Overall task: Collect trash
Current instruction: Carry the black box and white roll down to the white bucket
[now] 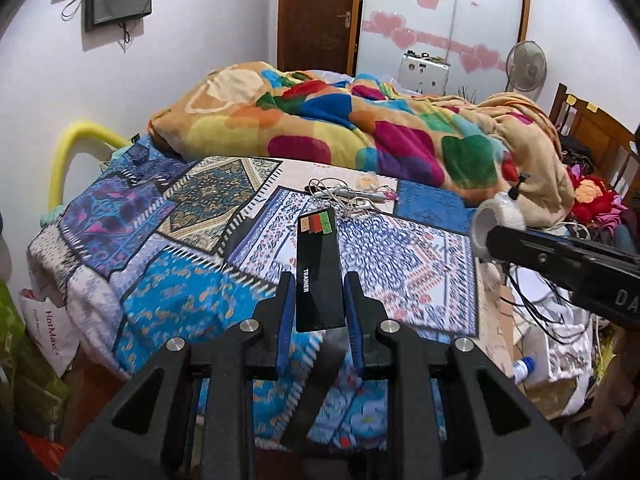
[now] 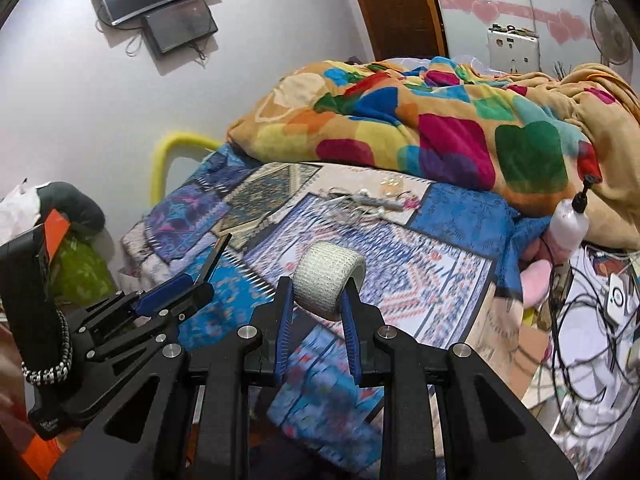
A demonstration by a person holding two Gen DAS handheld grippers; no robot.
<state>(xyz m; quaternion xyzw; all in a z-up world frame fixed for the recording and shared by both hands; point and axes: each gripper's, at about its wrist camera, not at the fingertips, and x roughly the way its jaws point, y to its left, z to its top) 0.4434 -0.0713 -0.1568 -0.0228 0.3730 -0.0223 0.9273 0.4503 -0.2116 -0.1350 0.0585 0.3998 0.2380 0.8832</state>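
Observation:
My left gripper is shut on a flat black box marked "TRAINER", with coloured patches at its far end, held above the bed. My right gripper is shut on a white bandage roll, also held above the bed. The roll and right gripper show at the right of the left wrist view. The left gripper with the box edge-on shows at the left of the right wrist view. On the patterned bedsheet lie tangled white earphone cables and a small clear wrapper.
A colourful heart blanket is heaped across the far bed. A white bottle stands at the bed's right edge. Cables and clutter fill the right side. A yellow foam rail and bags are at left.

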